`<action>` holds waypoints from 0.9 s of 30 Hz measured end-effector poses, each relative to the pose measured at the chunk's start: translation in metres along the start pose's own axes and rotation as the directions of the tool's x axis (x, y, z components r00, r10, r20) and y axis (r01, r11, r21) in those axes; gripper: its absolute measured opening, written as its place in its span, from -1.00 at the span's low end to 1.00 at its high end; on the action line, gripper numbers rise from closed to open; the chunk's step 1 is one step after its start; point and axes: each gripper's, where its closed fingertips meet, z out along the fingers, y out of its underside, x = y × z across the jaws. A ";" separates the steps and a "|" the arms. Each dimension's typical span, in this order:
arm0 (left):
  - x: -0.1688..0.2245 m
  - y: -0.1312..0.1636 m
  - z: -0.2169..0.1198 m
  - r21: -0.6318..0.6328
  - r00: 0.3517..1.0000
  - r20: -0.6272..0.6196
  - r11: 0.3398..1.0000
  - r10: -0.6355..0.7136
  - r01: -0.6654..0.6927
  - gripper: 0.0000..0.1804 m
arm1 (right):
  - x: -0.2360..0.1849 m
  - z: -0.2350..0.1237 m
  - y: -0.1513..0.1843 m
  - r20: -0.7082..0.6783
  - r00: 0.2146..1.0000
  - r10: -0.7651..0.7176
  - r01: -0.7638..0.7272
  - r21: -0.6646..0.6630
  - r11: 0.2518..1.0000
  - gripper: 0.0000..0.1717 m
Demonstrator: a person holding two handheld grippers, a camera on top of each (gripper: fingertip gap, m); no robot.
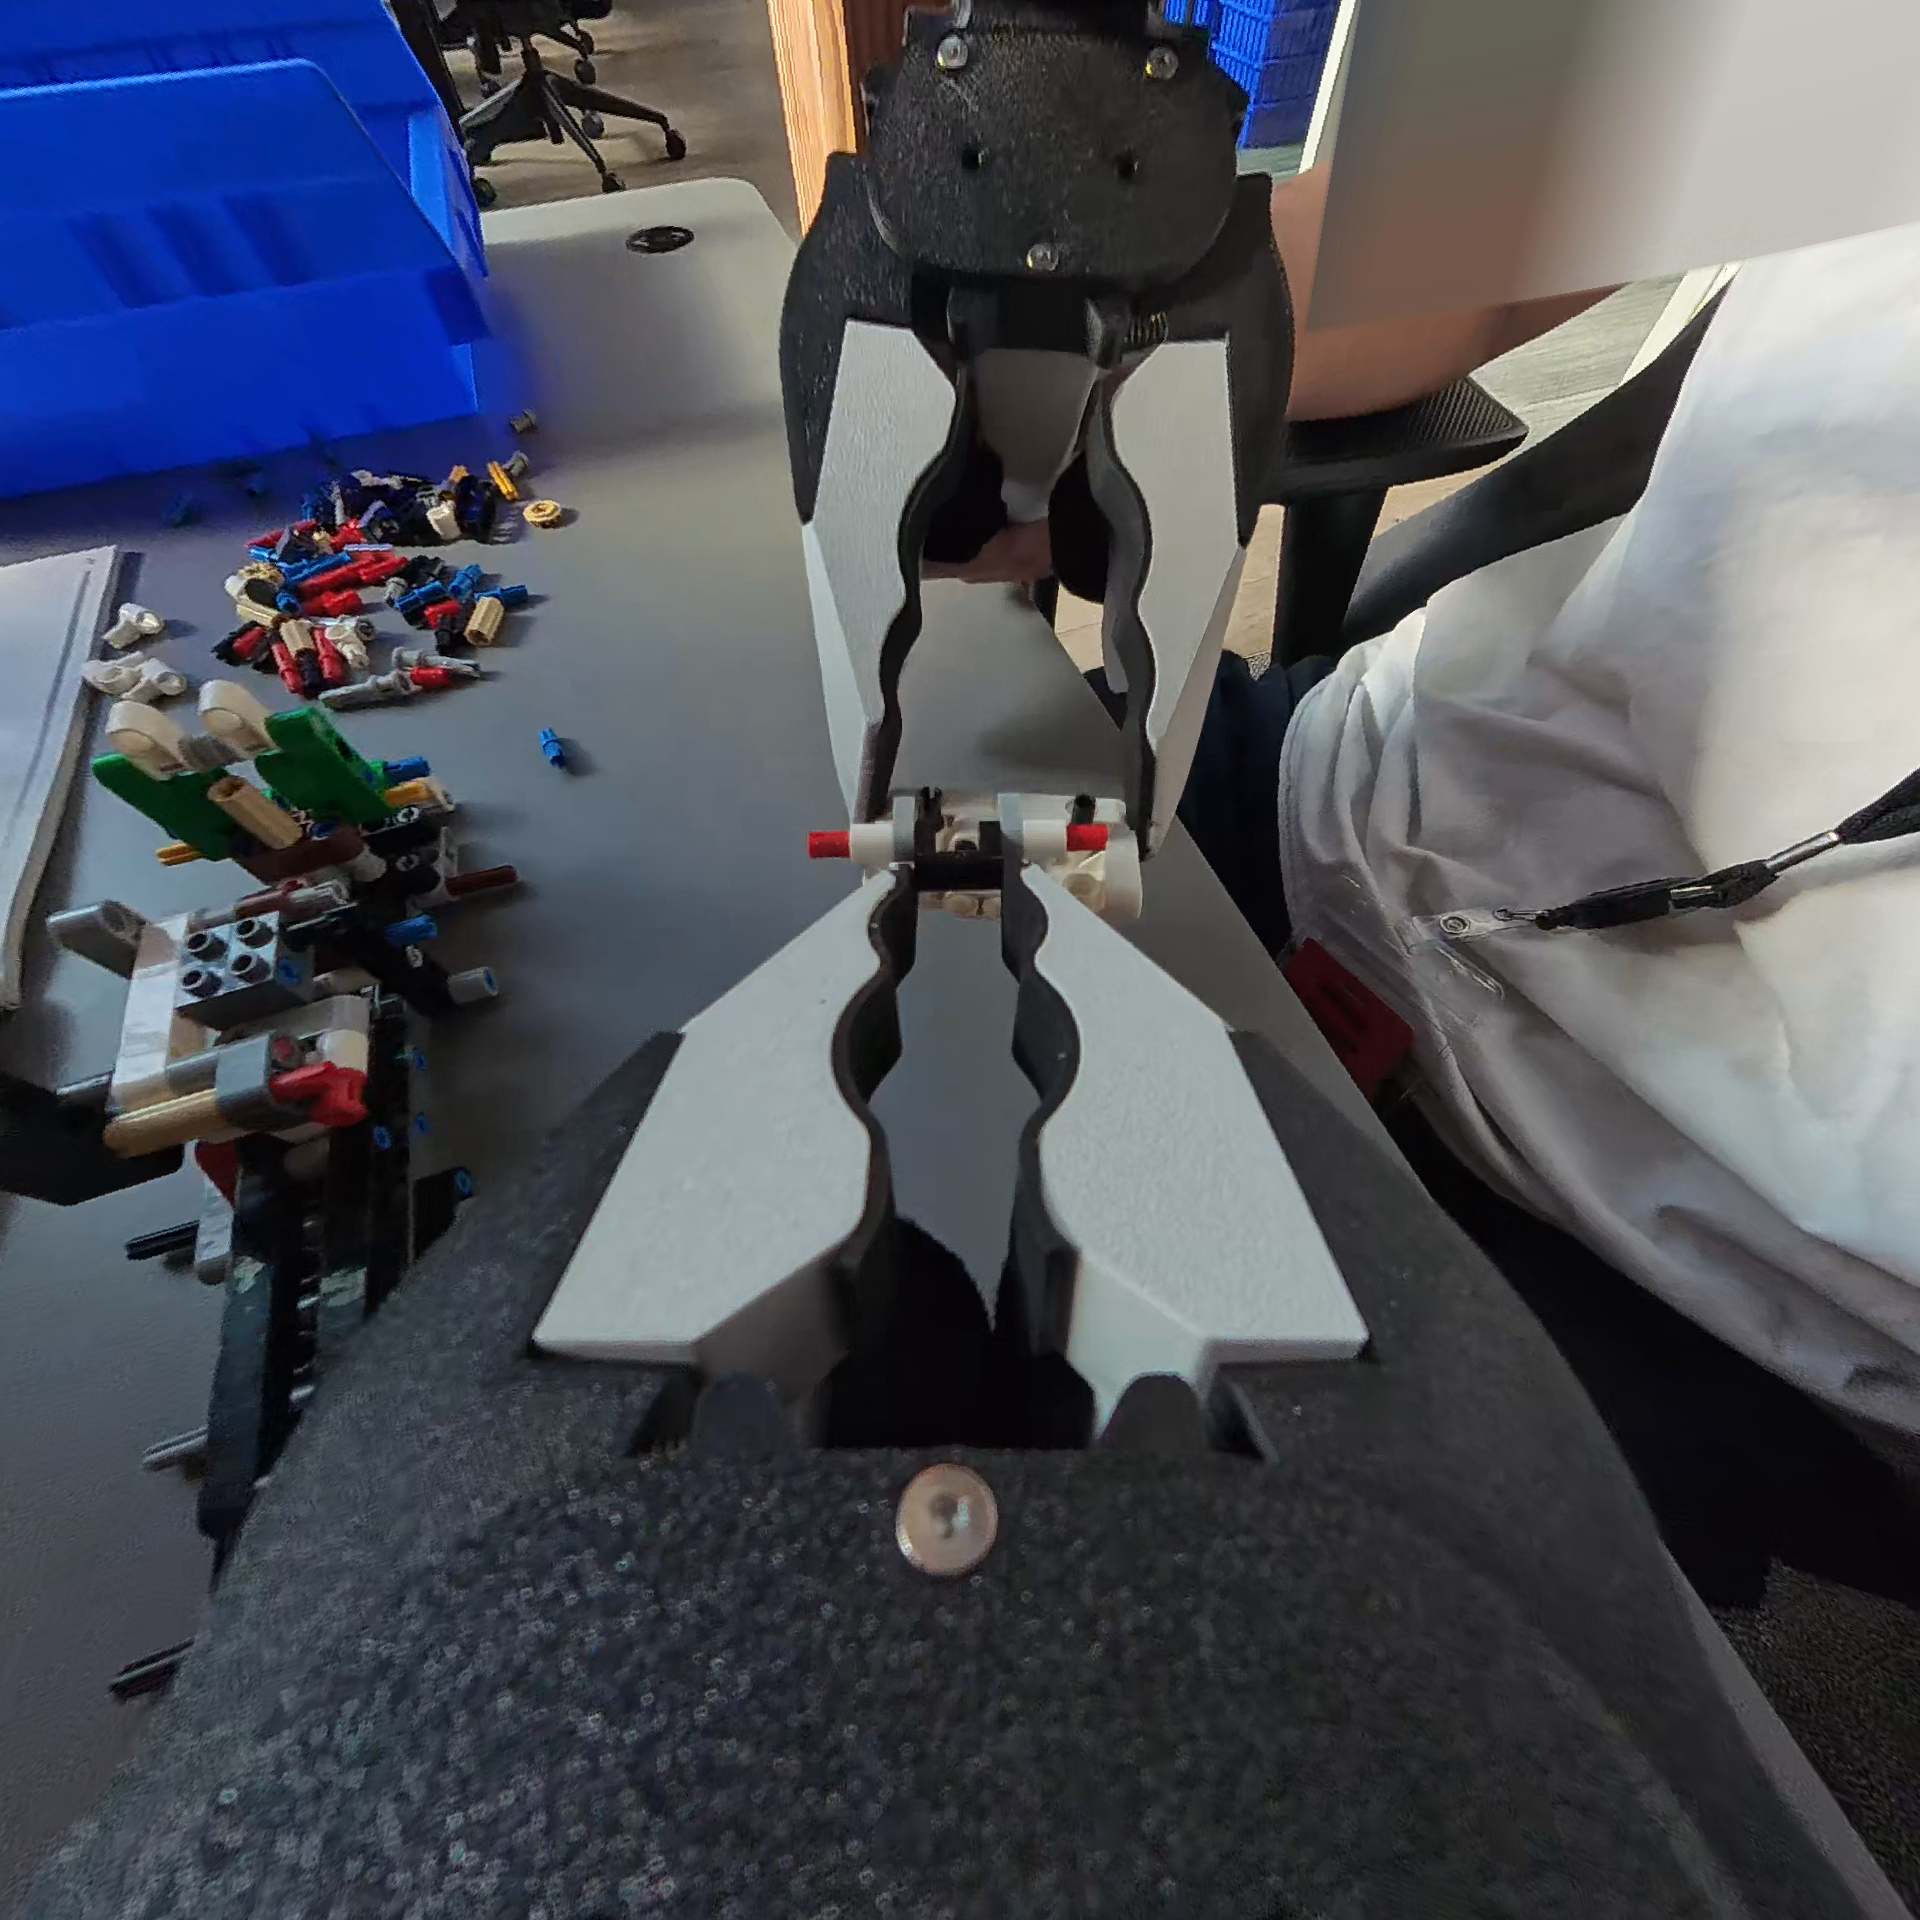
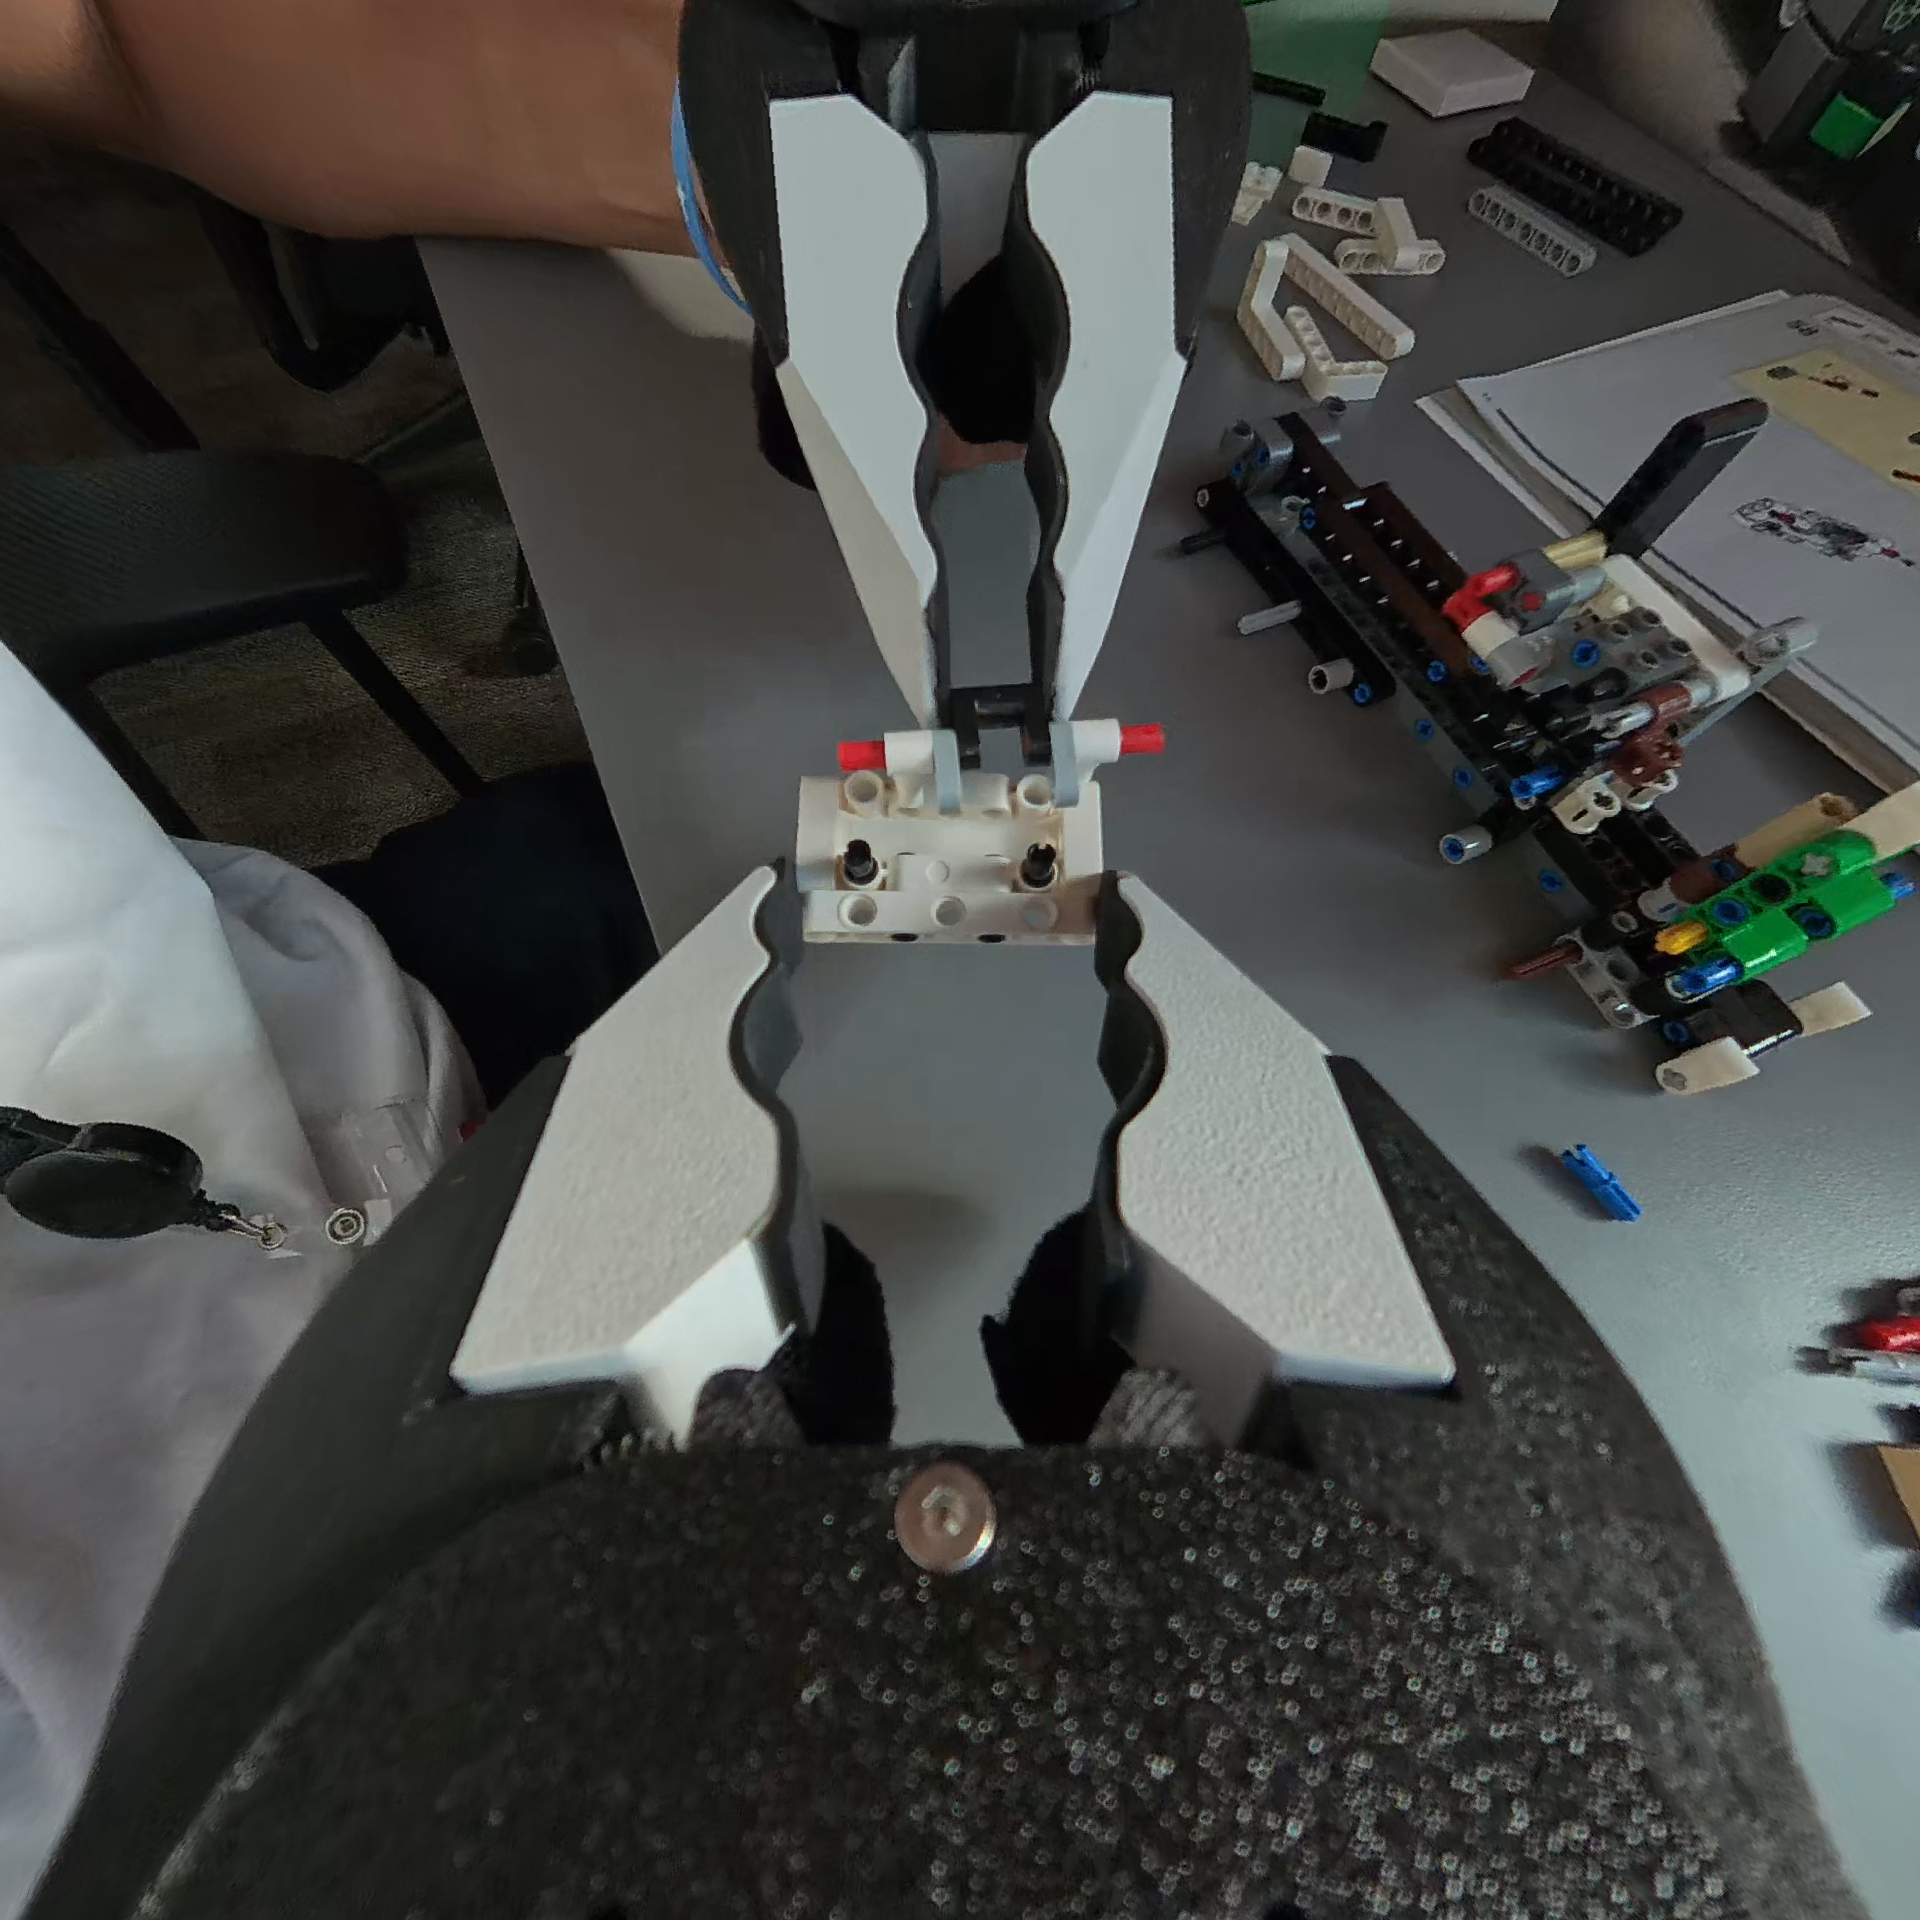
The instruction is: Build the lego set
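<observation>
The left gripper [image 1: 958,883] has its jaws narrow and closed on the small black connector [image 1: 961,871] in the middle of a little brick assembly. Both dark pads press on the sides of this black part. A red axle [image 2: 1000,744] with white sleeves crosses it from left to right.

The right gripper [image 2: 948,906] comes from the opposite side and holds the white block [image 2: 948,862] of the same assembly. Its jaws are set wide and its pads press on the two ends of the block. Two black pins [image 2: 854,862] stand up from this block. The assembly is in the air above the near edge of the grey surface [image 1: 675,831], between the two grippers, close to the person in white clothing [image 1: 1662,727].

Far to one side lie a pile of small loose parts [image 1: 384,582], a half-built model with green pieces [image 2: 1621,790], one blue pin [image 2: 1600,1184], an instruction booklet [image 2: 1766,436] and blue bins [image 1: 229,260].

In my judgement, to work well here both grips should be kept straight and firm, and any force should go along the line of the pins, because a tilt could let the small black part slip
</observation>
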 end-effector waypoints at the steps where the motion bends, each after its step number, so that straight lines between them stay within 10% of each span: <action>1: 0.001 0.003 0.001 -0.018 1.000 -0.005 1.000 -0.005 0.005 -0.85 | -0.001 0.002 0.002 0.009 1.000 0.000 0.000 -0.015 1.000 -0.35; 10: 0.005 0.027 0.015 -0.188 1.000 -0.017 0.982 0.007 -0.010 -0.85 | -0.003 0.011 0.027 0.040 0.999 -0.016 0.023 -0.161 0.987 -0.34; 27: 0.007 0.009 0.010 -0.074 1.000 -0.001 0.997 0.025 -0.025 -0.85 | -0.001 0.004 -0.004 0.084 0.996 0.009 -0.007 -0.026 1.000 -0.66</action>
